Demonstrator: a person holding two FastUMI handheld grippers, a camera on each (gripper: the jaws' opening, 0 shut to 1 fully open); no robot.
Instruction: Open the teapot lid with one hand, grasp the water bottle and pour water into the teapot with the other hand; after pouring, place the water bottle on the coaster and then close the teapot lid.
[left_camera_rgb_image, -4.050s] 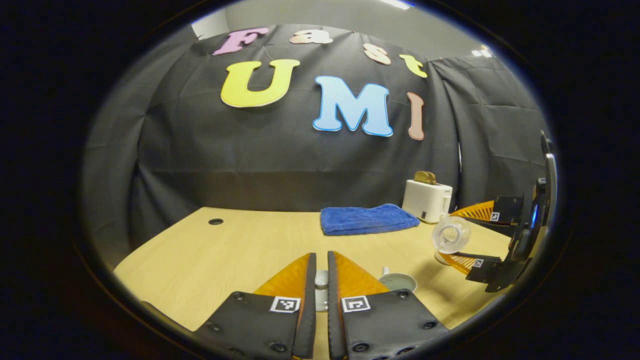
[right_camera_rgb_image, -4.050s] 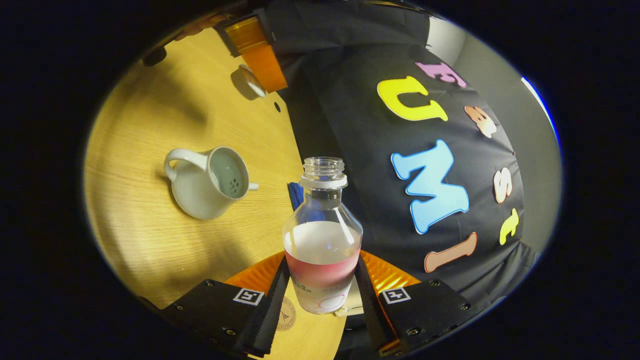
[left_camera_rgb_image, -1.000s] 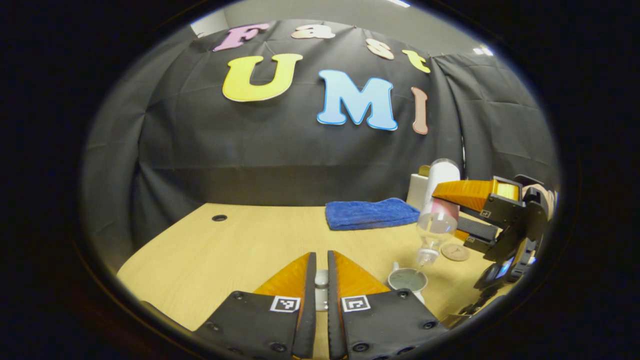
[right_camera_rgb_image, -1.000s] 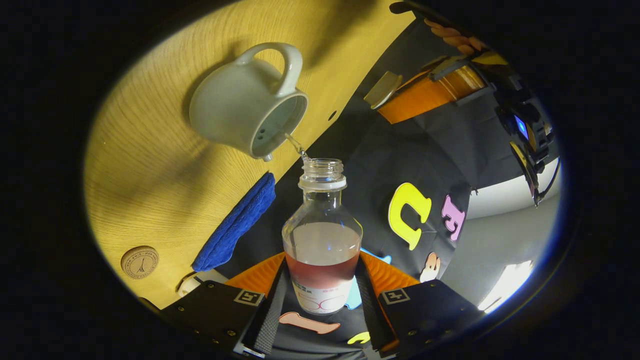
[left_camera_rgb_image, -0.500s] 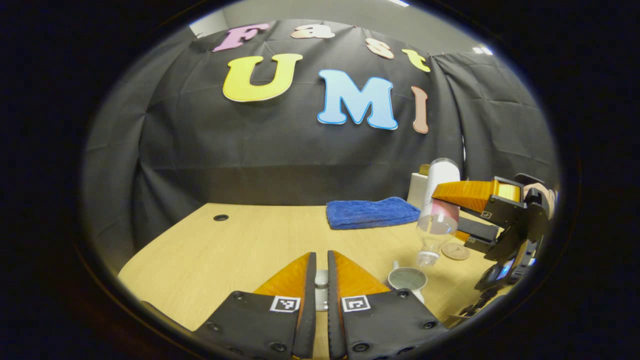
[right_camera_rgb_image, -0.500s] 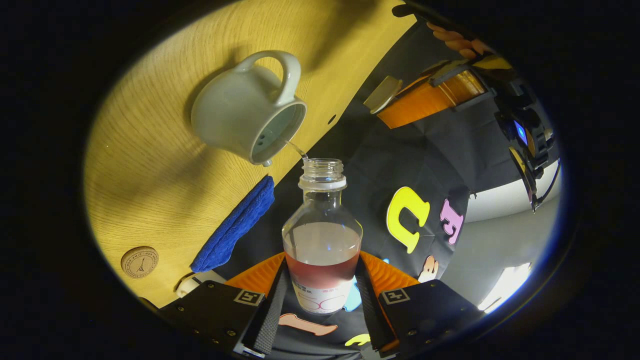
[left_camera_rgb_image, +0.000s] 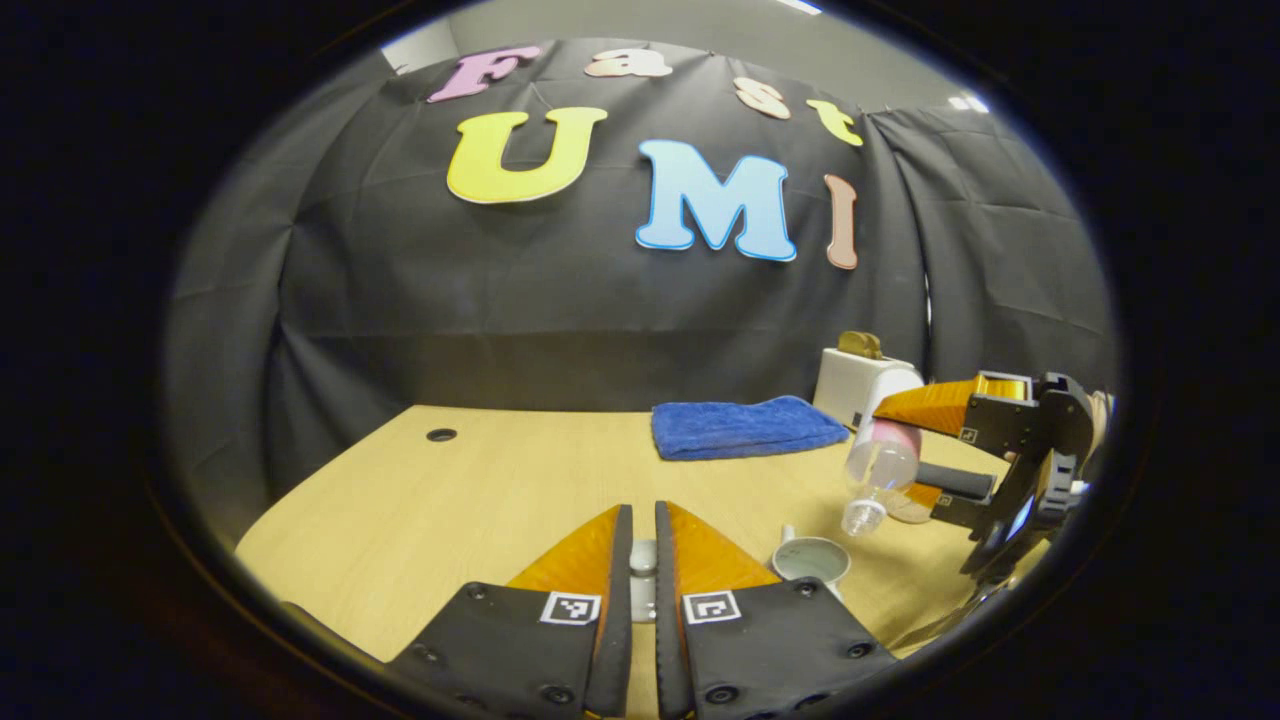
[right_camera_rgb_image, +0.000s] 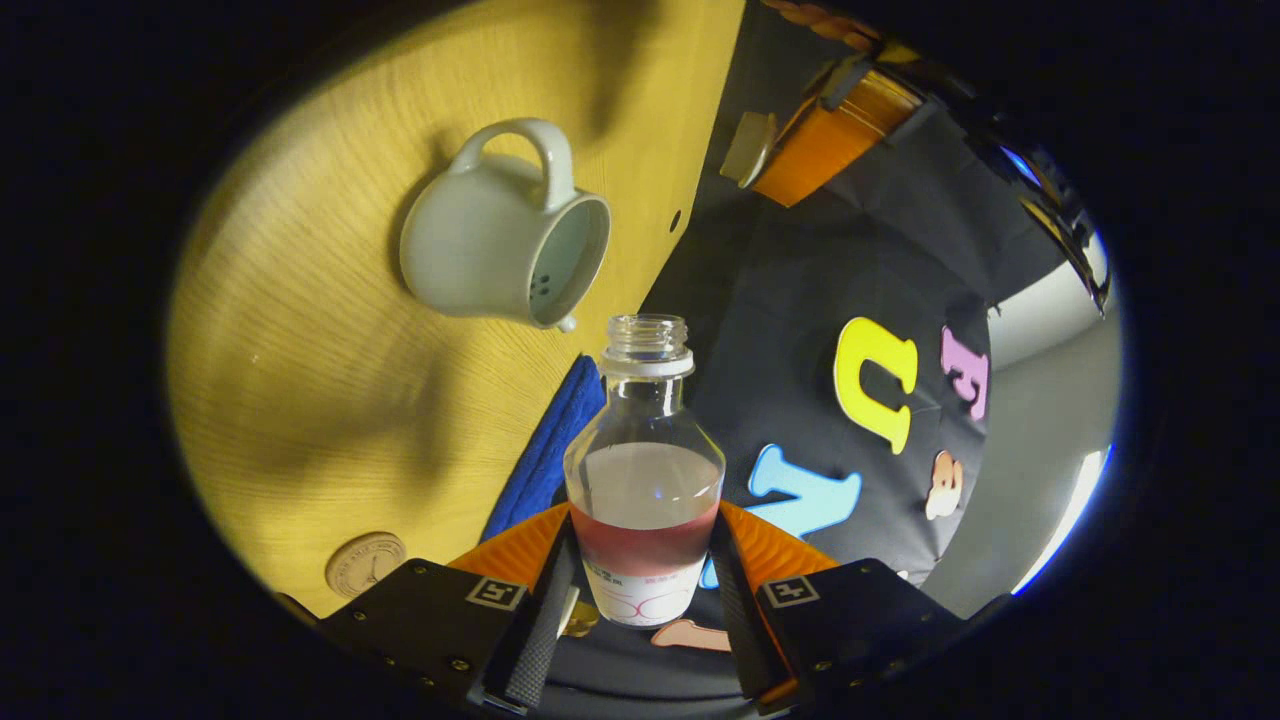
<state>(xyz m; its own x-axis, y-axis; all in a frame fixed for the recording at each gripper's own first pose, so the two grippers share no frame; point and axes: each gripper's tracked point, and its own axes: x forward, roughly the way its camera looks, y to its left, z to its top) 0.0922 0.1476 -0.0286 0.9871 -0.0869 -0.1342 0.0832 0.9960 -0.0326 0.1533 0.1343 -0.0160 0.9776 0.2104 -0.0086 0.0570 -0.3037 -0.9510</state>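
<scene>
My right gripper (right_camera_rgb_image: 645, 528) is shut on a clear, uncapped water bottle (right_camera_rgb_image: 645, 470) that holds some water and tilts neck-down. In the left gripper view the bottle (left_camera_rgb_image: 872, 462) hangs above and right of the open white teapot (left_camera_rgb_image: 810, 560), with the right gripper (left_camera_rgb_image: 903, 442) around its labelled end. No water runs from its mouth. The teapot (right_camera_rgb_image: 500, 240) stands on the wooden table, handle and strainer holes showing. My left gripper (left_camera_rgb_image: 643, 520) is shut on the teapot lid (left_camera_rgb_image: 643, 562), held off to the teapot's left. The lid (right_camera_rgb_image: 746, 150) shows at the left gripper's (right_camera_rgb_image: 768, 150) tips.
A round cork coaster (right_camera_rgb_image: 366, 563) lies on the table (right_camera_rgb_image: 300, 380) near the bottle's base side; the coaster (left_camera_rgb_image: 912, 514) sits behind the bottle. A folded blue towel (left_camera_rgb_image: 745, 428) and a white toaster (left_camera_rgb_image: 850, 385) stand at the back. A cable hole (left_camera_rgb_image: 441, 435) marks the far left.
The stream of water into the teapot has stopped. The bottle has tipped back up somewhat and moved lower and right, away from the teapot mouth. The left gripper has stayed put with the lid.
</scene>
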